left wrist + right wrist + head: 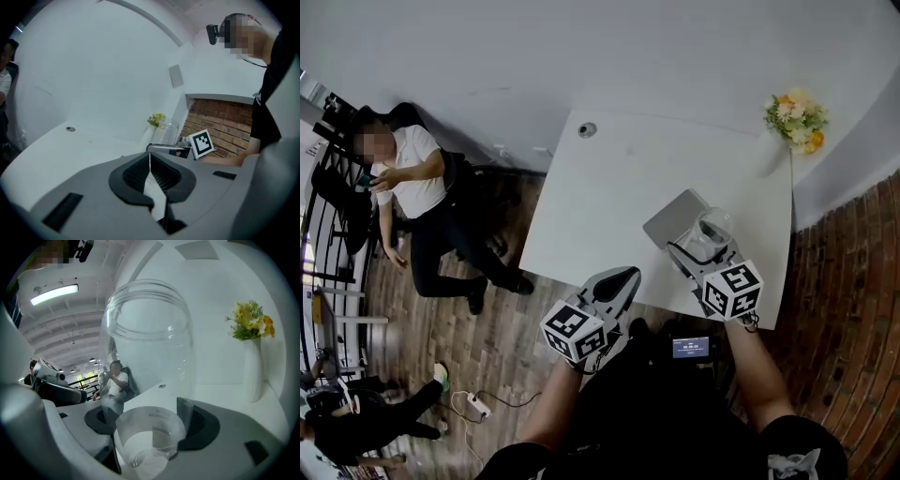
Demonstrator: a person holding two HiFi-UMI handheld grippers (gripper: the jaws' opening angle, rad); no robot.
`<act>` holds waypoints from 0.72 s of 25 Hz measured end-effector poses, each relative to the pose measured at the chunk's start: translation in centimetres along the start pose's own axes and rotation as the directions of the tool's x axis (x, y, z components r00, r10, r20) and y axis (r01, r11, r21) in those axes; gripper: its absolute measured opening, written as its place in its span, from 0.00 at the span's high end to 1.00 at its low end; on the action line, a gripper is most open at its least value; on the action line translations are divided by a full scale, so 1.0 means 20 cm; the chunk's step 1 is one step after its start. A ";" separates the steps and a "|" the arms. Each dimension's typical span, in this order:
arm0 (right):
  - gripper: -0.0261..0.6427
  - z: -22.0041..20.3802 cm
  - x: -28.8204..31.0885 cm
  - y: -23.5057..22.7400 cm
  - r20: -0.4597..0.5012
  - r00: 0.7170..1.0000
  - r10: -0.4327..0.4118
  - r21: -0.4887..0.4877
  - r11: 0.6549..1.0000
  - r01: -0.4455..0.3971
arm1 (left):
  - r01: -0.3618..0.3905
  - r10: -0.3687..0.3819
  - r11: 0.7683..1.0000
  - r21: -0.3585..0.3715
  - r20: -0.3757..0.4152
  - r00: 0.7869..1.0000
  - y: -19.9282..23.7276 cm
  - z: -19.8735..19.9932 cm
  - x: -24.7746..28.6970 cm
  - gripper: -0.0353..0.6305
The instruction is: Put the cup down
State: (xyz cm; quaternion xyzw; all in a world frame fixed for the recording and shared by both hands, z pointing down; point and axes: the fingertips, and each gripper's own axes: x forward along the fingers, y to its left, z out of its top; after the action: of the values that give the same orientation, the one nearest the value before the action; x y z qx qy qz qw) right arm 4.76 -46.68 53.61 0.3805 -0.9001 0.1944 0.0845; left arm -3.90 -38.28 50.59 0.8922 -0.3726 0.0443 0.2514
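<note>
Right tool (pixel 701 251) has the clear cup (pixel 147 357) clamped over the white bench (pixel 609 187), left tool (pixel 150 171) is squeezed together, empty.

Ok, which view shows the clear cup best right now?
Right gripper view: the clear cup fills the frame, held between the jaws. The head view shows it small, from above; the left gripper view only faintly, beside the flowers.

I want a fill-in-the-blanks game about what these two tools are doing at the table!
The right tool holds a clear ____.
The left tool is shut and holds ____.
The flowers stand in a ____ vase.
Missing words: cup, nothing, white.
</note>
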 end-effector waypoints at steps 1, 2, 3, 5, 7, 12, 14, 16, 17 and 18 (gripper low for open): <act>0.41 0.00 0.05 -0.02 0.002 1.000 0.003 0.000 1.000 -0.003 | -0.006 0.006 1.000 -0.006 0.000 1.000 0.01 0.00 0.01 0.92; 0.41 -0.01 0.11 -0.05 0.004 1.000 0.005 -0.002 1.000 -0.005 | -0.012 0.012 1.000 -0.010 0.000 1.000 0.03 0.00 0.02 0.92; 0.41 -0.01 0.16 -0.07 0.007 1.000 0.006 -0.009 1.000 -0.006 | -0.019 0.019 1.000 -0.014 0.000 1.000 0.04 0.00 0.02 0.92; 0.41 -0.02 0.26 -0.11 0.015 1.000 0.008 -0.032 0.999 -0.007 | -0.032 0.032 0.999 -0.023 0.000 0.999 0.07 -0.01 0.03 0.92; 0.41 -0.04 0.36 -0.15 0.024 1.000 0.015 -0.055 0.998 -0.014 | -0.044 0.044 0.998 -0.034 -0.001 0.999 0.09 -0.02 0.04 0.92; 0.41 -0.11 0.53 -0.20 0.026 0.999 0.046 -0.104 0.994 -0.043 | -0.093 0.091 0.993 -0.075 -0.026 0.995 0.13 -0.08 0.04 0.92; 0.41 -0.13 0.58 -0.19 0.021 0.998 0.059 -0.129 0.990 -0.055 | -0.113 0.110 0.990 -0.088 -0.036 0.993 0.15 -0.10 0.02 0.92; 0.41 -0.16 0.62 -0.17 0.018 0.997 0.069 -0.152 0.986 -0.066 | -0.130 0.126 0.987 -0.096 -0.040 0.991 0.17 -0.11 0.00 0.92; 0.41 -0.16 0.63 -0.16 0.019 0.997 0.073 -0.168 0.983 -0.069 | -0.137 0.133 0.986 -0.099 -0.041 0.990 0.18 -0.11 -0.01 0.92; 0.41 -0.17 0.64 -0.15 0.020 0.997 0.078 -0.192 0.979 -0.072 | -0.143 0.140 0.985 -0.101 -0.040 0.989 0.20 -0.12 -0.02 0.92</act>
State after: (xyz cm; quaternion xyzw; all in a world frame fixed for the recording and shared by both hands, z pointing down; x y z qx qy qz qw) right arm -1.97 -55.55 61.38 0.3391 -0.9294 0.1051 0.1007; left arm -6.62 -39.26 54.14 0.8483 -0.4326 0.0574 0.2998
